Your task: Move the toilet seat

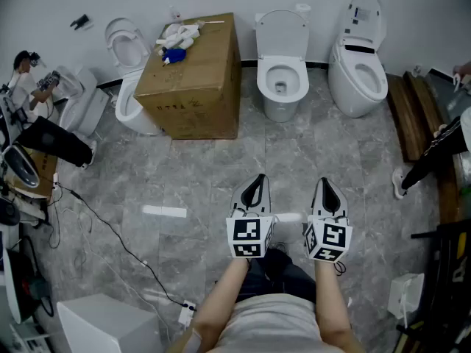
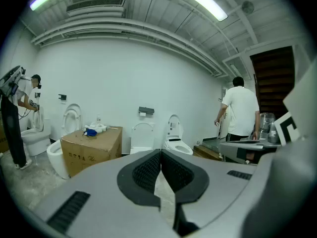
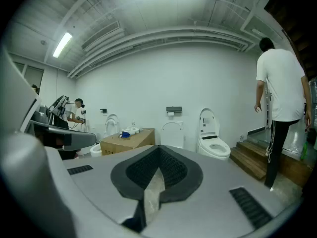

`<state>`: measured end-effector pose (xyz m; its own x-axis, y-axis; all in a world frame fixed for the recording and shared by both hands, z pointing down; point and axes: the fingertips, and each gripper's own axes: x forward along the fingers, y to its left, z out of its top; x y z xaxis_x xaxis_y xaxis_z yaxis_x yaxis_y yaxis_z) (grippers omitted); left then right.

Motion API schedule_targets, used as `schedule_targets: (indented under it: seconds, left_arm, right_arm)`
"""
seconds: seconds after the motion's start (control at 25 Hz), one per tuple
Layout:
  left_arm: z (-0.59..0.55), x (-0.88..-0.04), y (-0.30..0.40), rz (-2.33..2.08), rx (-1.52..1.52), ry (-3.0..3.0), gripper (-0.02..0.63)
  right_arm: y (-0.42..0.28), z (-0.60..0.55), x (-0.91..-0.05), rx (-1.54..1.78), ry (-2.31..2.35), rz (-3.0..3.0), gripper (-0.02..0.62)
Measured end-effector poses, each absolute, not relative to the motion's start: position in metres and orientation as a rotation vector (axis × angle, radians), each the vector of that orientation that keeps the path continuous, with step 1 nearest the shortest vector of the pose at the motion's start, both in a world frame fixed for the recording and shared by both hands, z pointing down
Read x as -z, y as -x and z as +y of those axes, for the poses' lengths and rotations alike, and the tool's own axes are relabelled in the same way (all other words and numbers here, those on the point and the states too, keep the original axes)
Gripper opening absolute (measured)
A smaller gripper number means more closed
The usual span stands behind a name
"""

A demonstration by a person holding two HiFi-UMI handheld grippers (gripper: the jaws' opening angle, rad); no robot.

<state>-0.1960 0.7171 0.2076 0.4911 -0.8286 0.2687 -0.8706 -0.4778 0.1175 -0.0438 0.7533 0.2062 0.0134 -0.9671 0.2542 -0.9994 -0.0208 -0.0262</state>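
Three toilets stand along the back wall. The middle white toilet (image 1: 280,76) (image 2: 142,139) (image 3: 172,135) has its lid raised over the seat ring. To its right is a bulkier toilet (image 1: 358,63) (image 2: 175,139) (image 3: 213,142) with lid up. A third toilet (image 1: 129,87) is partly hidden by a cardboard box (image 1: 194,76). My left gripper (image 1: 256,181) (image 2: 160,153) and right gripper (image 1: 327,185) (image 3: 158,150) are side by side over the grey floor, well short of the toilets. Both are shut with nothing between the pads.
The cardboard box (image 2: 91,151) (image 3: 128,139) carries white and blue items. Wooden steps (image 1: 412,109) rise at the right, where a person (image 2: 240,110) (image 3: 280,108) stands. Another person (image 1: 26,79) is at the far left. A cable (image 1: 110,234) trails across the floor beside equipment.
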Motion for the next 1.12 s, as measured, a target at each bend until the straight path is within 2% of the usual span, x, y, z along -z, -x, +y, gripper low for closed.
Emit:
schedule_targets:
  seconds: [1.12]
  left_arm:
    - [0.700,-0.230,0.174,-1.464,-0.246,-2.375,0.017]
  right_arm:
    - [-0.003,0.737,-0.229,-0.432,-2.107,-2.117,0.015]
